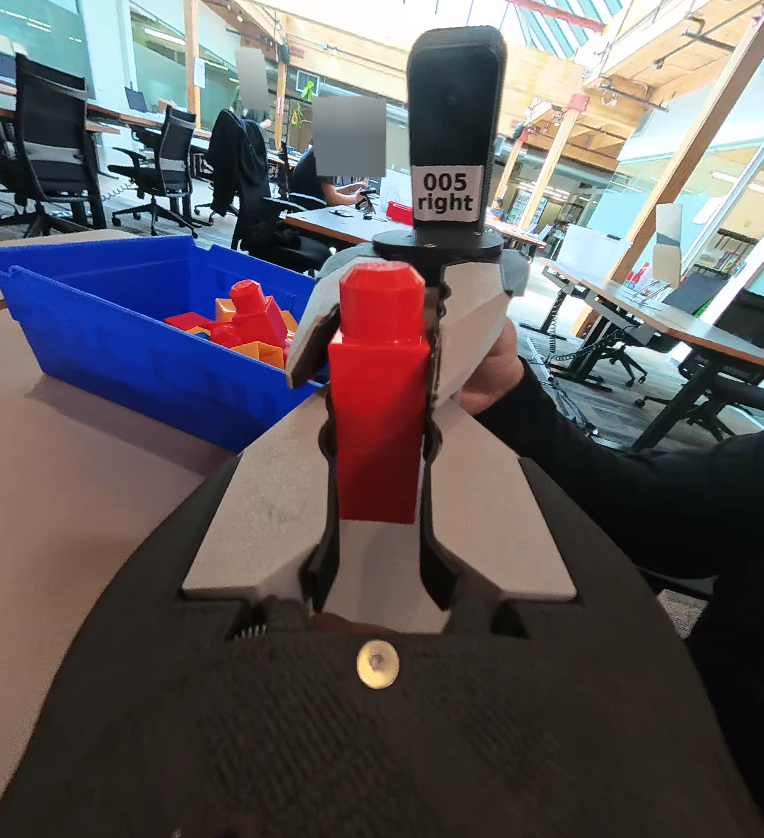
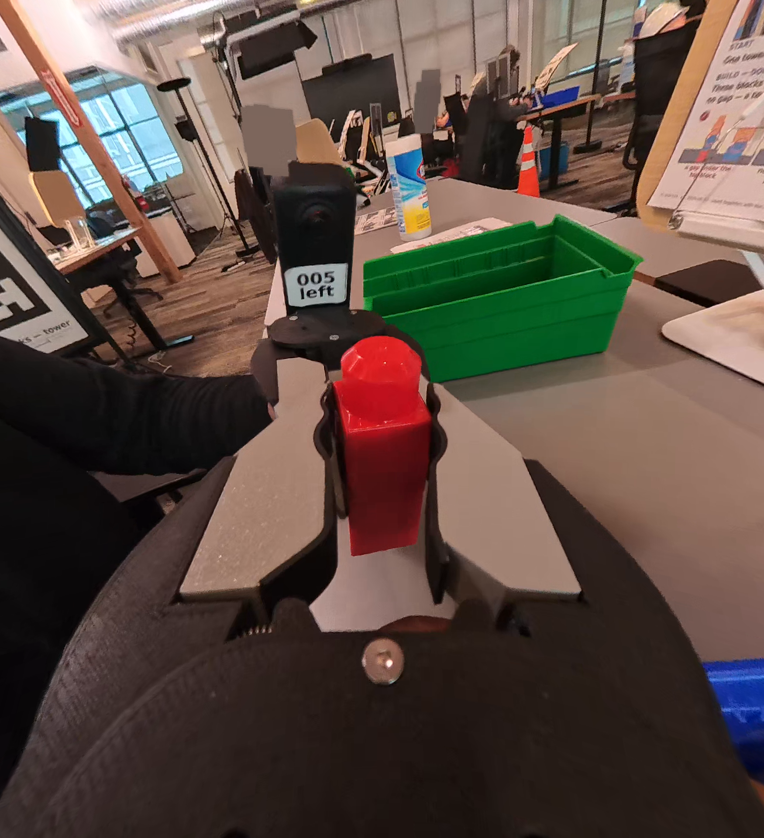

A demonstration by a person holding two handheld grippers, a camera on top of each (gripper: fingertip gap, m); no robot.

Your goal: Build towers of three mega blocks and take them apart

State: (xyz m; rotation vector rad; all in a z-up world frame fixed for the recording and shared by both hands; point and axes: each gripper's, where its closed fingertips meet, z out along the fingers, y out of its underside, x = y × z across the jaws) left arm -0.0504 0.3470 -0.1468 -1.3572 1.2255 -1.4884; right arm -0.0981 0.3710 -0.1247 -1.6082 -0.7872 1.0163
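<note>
- The left claw [image 1: 378, 408] is clenching on a red block stack [image 1: 378, 435]; both black pads are pressing against its sides; a seam shows across the stack, so it is at least two blocks, one on another, with a round stud on top.
- The right claw [image 2: 382, 435] is gripping what looks like the same red stack [image 2: 387, 471] from the opposite side, its pads pressing on both flanks; in the left wrist view its fingers [image 1: 312, 335] are reaching in around the stack's upper part, though contact there is hard to judge.
- The stack is being held between the two facing claws above the tabletop [image 1: 53, 476], upright in both views.
- A blue bin [image 1: 112, 326] is sitting on the tabletop to the left, holding loose red and orange blocks [image 1: 253, 322].
- A green bin [image 2: 507, 299] is standing on the tabletop beyond the claws; a wipes canister [image 2: 409, 190] is standing behind it.
</note>
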